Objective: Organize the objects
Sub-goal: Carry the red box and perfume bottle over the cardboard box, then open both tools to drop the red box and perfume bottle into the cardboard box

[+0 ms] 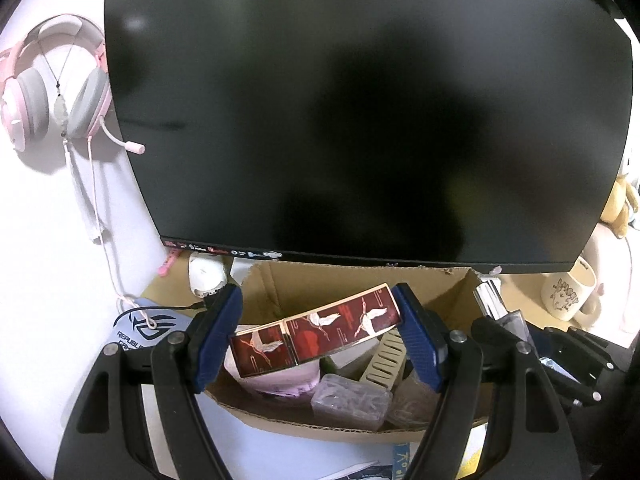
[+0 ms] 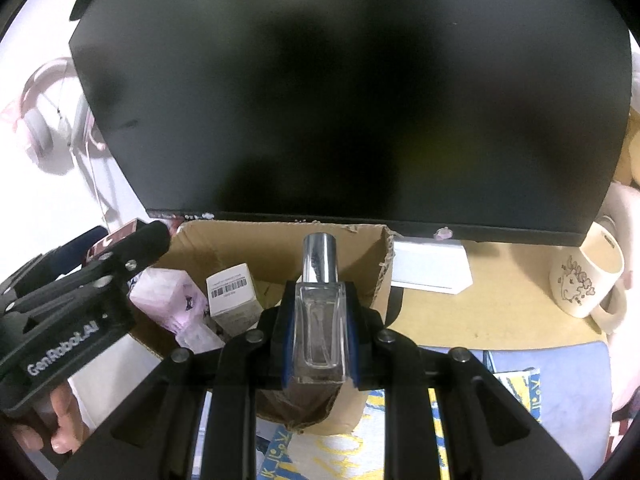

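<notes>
Box (image 1: 280,280) half filled; my left tongs (image 1: 318,334) clamp the crane case (image 1: 316,328), right tongs (image 2: 318,334) the perfume bottle (image 2: 319,312), neither dropped in yet

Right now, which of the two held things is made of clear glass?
The perfume bottle in the right gripper: see-through, silver cap. The left gripper holds a flat red case with white cranes.

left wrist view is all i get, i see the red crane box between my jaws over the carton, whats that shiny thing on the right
Observer: A clear glass perfume bottle with a silver cap, clamped in the right gripper.
Operator: is it over the carton too
Observer: Yes, above the cardboard carton's right end.
Operator: anything in there i cant see
Observer: A small white barcoded box stands inside, left of the bottle.
</notes>
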A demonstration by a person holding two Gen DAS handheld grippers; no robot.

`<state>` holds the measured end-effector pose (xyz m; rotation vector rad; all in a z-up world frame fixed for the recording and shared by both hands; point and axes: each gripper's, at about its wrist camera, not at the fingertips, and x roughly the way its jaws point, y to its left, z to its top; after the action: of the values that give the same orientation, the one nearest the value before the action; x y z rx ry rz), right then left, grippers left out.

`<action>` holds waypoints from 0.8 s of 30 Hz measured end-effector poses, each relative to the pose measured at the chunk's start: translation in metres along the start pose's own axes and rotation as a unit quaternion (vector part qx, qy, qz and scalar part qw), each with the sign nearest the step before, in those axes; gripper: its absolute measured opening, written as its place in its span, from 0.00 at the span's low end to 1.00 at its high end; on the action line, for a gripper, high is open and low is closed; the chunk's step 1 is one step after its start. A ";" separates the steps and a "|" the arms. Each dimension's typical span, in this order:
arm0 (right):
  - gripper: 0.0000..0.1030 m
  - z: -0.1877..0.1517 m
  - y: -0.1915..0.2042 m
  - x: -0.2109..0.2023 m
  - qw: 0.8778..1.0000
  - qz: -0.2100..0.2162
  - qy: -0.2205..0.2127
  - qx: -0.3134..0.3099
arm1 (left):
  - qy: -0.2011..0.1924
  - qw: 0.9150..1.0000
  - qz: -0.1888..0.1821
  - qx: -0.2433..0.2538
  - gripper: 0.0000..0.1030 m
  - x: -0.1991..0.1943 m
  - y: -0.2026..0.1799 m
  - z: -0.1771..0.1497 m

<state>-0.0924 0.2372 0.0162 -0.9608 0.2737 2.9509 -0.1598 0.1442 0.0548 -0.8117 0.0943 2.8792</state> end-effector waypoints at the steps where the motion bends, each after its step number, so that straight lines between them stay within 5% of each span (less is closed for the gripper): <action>1: 0.22 0.000 0.000 0.000 1.000 0.001 -0.001 -0.001 | 0.002 1.000 -0.001 -0.002 0.73 0.002 -0.001 0.000; 9: 0.22 -0.004 0.007 0.005 1.000 0.011 0.006 -0.017 | 0.020 0.999 -0.020 -0.029 0.73 0.015 0.003 0.000; 24: 0.22 -0.016 0.028 0.016 0.995 -0.033 0.006 -0.089 | 0.051 0.996 -0.059 -0.054 0.74 0.041 -0.003 -0.006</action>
<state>-0.0982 0.2062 -0.0016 -0.9848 -0.0226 2.9481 -0.1908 0.1517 0.0280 -0.9514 -0.0946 2.7517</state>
